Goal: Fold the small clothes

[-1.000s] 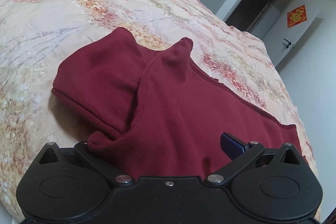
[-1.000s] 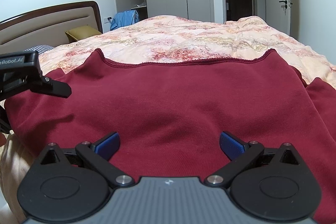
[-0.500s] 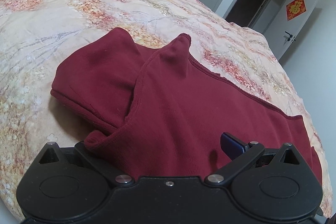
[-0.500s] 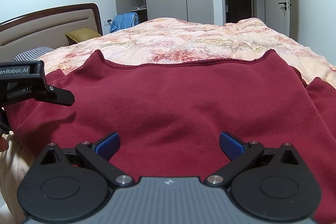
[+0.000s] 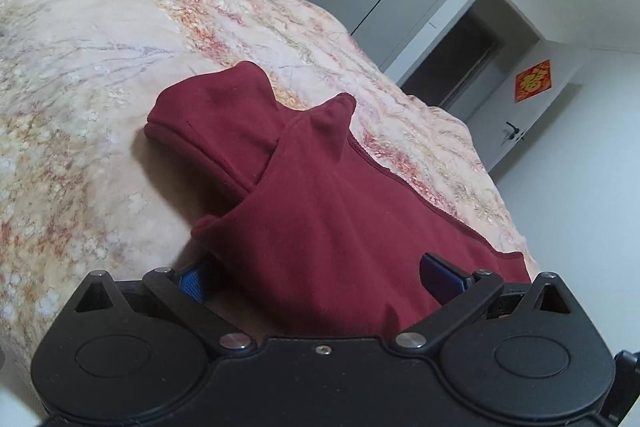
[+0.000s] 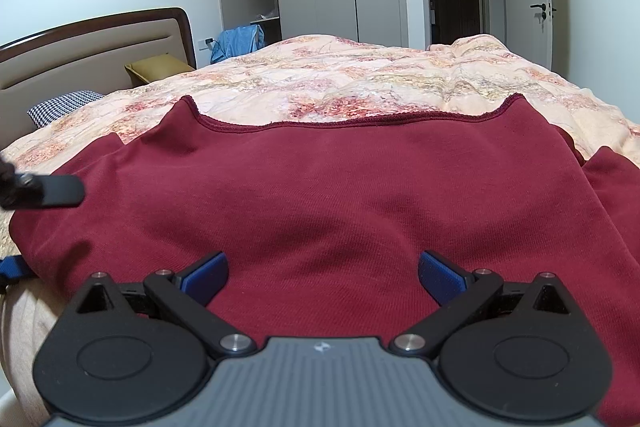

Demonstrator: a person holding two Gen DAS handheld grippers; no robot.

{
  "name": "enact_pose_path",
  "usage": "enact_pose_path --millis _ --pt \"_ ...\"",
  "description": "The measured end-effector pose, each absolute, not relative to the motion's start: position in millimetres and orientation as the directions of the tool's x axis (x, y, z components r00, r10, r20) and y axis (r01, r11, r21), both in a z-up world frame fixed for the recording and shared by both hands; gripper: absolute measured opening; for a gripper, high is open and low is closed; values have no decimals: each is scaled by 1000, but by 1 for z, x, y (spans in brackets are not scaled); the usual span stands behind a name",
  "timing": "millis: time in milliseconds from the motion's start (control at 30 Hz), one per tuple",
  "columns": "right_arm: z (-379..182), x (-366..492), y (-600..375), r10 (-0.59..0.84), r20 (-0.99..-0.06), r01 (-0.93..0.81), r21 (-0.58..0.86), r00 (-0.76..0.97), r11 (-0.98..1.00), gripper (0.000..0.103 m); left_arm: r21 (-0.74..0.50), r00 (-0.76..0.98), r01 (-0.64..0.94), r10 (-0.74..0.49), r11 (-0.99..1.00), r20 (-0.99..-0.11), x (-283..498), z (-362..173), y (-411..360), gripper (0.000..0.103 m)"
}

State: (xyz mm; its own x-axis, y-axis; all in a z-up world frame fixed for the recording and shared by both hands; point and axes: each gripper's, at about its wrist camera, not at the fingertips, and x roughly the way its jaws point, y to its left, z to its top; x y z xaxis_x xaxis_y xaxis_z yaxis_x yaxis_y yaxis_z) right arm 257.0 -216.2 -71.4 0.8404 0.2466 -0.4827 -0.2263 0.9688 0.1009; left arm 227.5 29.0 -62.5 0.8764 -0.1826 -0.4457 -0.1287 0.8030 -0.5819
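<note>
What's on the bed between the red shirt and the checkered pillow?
Only bare flowery quilt lies between the red shirt and checkered pillow, seen in the right wrist view.

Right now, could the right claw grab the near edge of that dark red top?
Probably yes. The right claw is open, the dark red top lies between its blue fingers, and nothing blocks it. The near edge itself is hidden below the claw.

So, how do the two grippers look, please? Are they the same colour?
Nearly. The left gripper has an all-black body, the right gripper a black frame with a ribbed grey centre plate. Both have two round black housings, silver pivot screws and blue finger pads. No cables or sleeves show.
</note>
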Motion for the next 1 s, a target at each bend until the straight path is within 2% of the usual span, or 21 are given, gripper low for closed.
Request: enact_pose_path --millis 200,300,367,433,800,1000 --pt "-71 257 -216 247 -486 -226 102 838 969 103 -626 892 -188 -136 757 -432 250 -62 40 91" --pt "-70 259 -216 244 -492 -222 104 836 970 103 -631 897 -207 -113 748 -428 260 -60 45 75" --pt "-68 260 -216 241 -497 -217 106 834 970 103 -630 891 -235 -94 740 -443 262 -62 48 54" --pt "-67 261 -215 237 -501 -213 105 832 971 103 -624 886 -257 -77 738 -457 261 -65 50 46" --pt "-62 264 -216 235 -520 -208 112 821 972 103 -585 897 -255 -37 770 -441 261 -66 44 45" --pt "-60 264 -221 249 -526 -206 140 813 968 103 -526 894 -254 -11 812 -449 261 -60 35 38"
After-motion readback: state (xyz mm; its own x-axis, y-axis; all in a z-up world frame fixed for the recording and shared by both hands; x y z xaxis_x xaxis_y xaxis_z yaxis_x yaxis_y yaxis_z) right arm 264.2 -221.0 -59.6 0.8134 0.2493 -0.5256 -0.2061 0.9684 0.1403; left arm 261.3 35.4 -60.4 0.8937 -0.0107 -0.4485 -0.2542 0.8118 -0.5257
